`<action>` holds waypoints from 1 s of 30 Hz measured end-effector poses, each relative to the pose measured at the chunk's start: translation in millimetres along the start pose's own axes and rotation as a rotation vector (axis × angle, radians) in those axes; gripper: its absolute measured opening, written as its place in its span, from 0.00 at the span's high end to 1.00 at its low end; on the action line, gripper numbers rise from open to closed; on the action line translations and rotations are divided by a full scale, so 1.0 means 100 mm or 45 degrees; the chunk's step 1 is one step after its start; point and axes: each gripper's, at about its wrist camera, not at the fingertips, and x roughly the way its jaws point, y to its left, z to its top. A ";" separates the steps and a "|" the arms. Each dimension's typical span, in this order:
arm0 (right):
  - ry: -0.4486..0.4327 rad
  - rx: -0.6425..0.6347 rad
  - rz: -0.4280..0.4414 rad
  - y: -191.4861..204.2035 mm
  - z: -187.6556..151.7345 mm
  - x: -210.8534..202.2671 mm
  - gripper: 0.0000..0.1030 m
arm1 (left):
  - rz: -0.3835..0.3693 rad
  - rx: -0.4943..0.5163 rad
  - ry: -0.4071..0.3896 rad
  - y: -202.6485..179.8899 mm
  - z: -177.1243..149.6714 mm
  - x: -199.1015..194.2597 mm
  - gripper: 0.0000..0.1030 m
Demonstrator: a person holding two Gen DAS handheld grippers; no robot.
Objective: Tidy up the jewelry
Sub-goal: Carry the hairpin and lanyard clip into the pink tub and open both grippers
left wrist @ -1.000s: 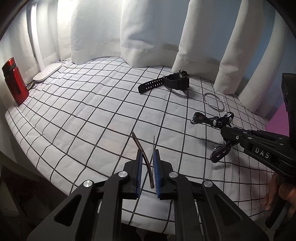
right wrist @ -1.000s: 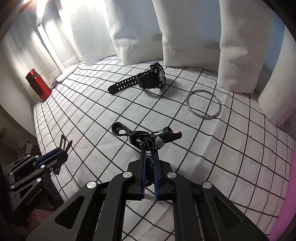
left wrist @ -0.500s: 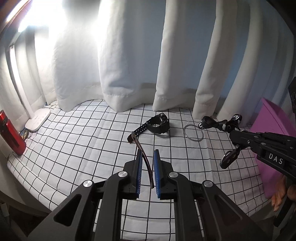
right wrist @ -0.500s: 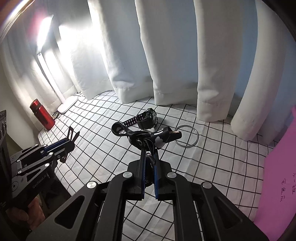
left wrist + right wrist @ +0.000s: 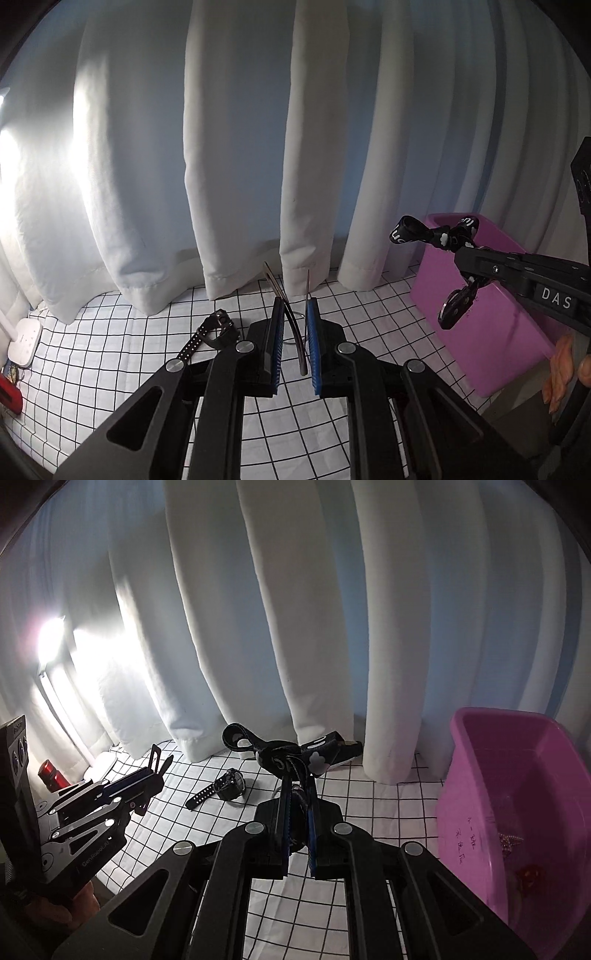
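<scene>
Left wrist: left gripper (image 5: 295, 332) pinches a thin dark curved hair clip (image 5: 291, 325), above the white black-grid cloth (image 5: 110, 350). Black strap wristwatch (image 5: 216, 332) lies at 9 o'clock of the tips; purple plastic bin (image 5: 491, 339) at 3 o'clock.

Right wrist: right gripper (image 5: 297, 805) is clamped on a black ribbon bow with white cloud print (image 5: 288, 755), held in the air. Bin at 3 o'clock, left gripper at 9 o'clock.

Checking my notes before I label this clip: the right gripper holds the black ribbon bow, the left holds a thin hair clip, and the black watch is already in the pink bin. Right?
Not quite. The black watch lies on the checked cloth, not in the pink bin, as the right wrist view shows. The right gripper does hold the black ribbon bow, and the left gripper the thin hair clip.
</scene>
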 end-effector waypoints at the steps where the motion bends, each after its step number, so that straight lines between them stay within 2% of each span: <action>1: -0.015 0.016 -0.023 -0.07 0.00 -0.07 0.93 | -0.027 0.015 -0.007 -0.07 0.04 0.01 0.88; 9: -0.118 0.137 -0.235 -0.70 -0.07 -0.68 0.93 | -0.233 0.128 -0.055 -0.77 0.34 0.15 0.88; 17: -0.151 0.285 -0.414 -1.46 -0.29 -1.12 0.93 | -0.392 0.232 -0.074 -1.55 0.54 0.30 0.88; 24: -0.128 0.383 -0.465 -1.97 -0.49 -1.23 0.93 | -0.459 0.304 -0.052 -2.21 0.61 0.50 0.87; 30: -0.071 0.444 -0.459 -2.27 -0.61 -1.10 0.93 | -0.469 0.346 0.008 -2.67 0.58 0.78 0.87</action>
